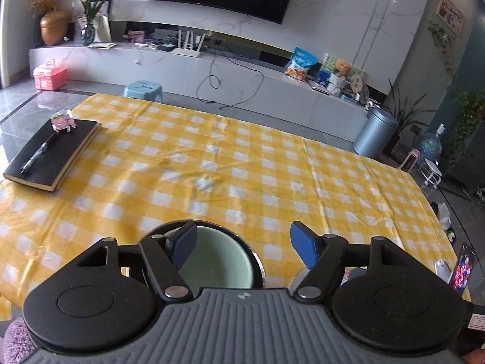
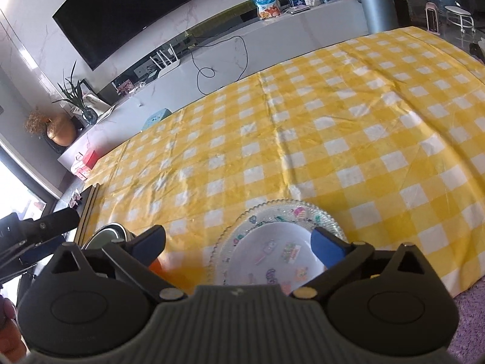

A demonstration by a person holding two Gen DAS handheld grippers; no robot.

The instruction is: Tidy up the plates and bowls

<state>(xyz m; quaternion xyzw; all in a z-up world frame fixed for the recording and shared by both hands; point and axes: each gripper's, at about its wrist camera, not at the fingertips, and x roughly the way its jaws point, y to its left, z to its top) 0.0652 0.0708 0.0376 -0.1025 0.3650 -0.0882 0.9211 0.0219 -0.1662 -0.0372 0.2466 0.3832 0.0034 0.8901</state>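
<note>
A pale green bowl with a dark rim [image 1: 221, 257] sits on the yellow checked tablecloth [image 1: 212, 163] at the near edge. My left gripper [image 1: 242, 245] is open just above it, with its left finger [image 1: 185, 242] over the bowl's rim. A clear glass plate with a white sticker-patterned centre [image 2: 272, 242] lies at the near edge in the right wrist view. My right gripper [image 2: 239, 248] is open above it, the right finger [image 2: 327, 248] over the plate. The bowl [image 2: 106, 236] shows at the left there, beside the left gripper's body [image 2: 39, 227].
A black notebook [image 1: 51, 157] with a pen and a small clear block lies at the table's far left. A phone [image 1: 462, 268] lies at the right edge. A blue stool [image 1: 142, 89] and a grey bin [image 1: 376, 133] stand beyond the table.
</note>
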